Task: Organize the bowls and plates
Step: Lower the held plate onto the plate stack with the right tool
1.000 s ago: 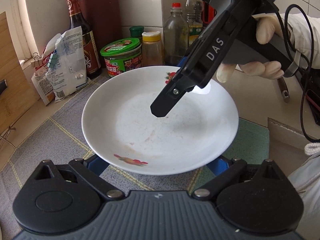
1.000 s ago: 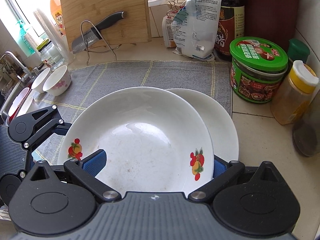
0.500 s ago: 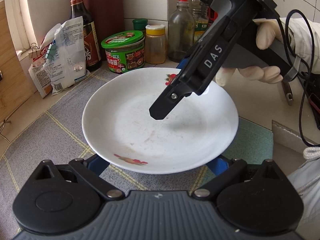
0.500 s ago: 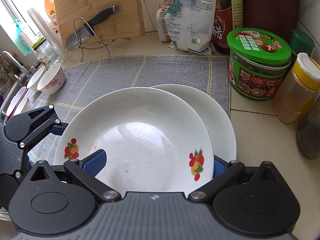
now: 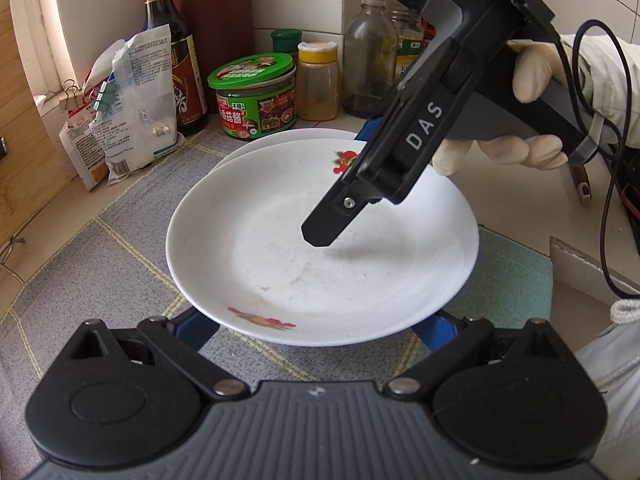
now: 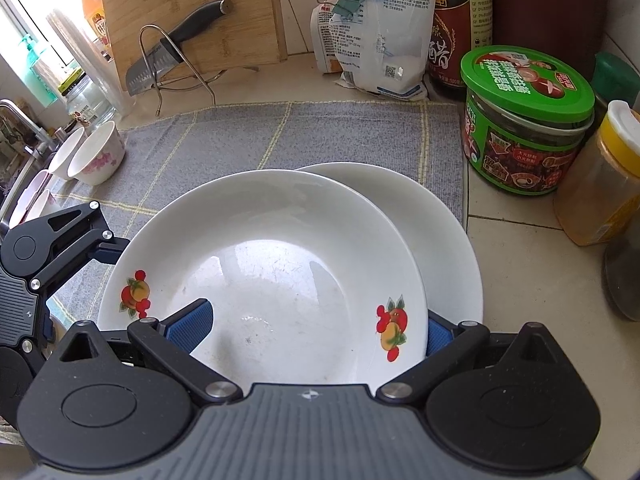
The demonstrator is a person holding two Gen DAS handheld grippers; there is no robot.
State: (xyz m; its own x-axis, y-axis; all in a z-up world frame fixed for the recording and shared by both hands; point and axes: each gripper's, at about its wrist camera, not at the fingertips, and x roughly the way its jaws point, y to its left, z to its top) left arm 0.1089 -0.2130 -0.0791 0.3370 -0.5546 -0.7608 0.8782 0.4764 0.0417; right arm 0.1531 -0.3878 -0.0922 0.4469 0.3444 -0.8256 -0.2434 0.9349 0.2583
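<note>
While overlapping a second plate [image 6: 448, 236], fruit-print plate [image 6: 280, 256], dry, clamped by right hand-held gripper [image 6: 312, 330]; left hand-held gripper [image 5: 320, 326] spread beneath.

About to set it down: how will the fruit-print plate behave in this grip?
The fruit-print plate looks like glazed ceramic: probably stiff, slippery against the pads and chip-prone. It overlaps the plain plate, so it could clink or slide on it. The right hand-held gripper spans its rim, so it may tilt.

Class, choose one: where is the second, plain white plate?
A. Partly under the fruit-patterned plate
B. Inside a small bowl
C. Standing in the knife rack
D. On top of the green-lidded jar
A: the plain plate shows only as a crescent behind the fruit-patterned plate, which overlaps it.
</note>
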